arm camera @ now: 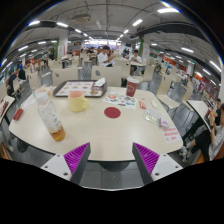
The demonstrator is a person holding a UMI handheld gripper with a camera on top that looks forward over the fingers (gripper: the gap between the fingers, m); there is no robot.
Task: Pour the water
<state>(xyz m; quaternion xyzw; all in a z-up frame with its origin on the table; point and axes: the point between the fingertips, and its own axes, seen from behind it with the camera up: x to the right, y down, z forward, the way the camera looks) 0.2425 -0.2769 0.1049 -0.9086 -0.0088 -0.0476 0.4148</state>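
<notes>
- The gripper [110, 160] hangs back from the round pale table [120, 135], fingers spread with nothing between them, likely lining up an approach
- A clear plastic bottle [50, 117] stands upright left of the table's red coaster [112, 112], well beyond the fingers
- A translucent yellowish cup [77, 100] sits behind the bottle, probably the pour target
</notes>
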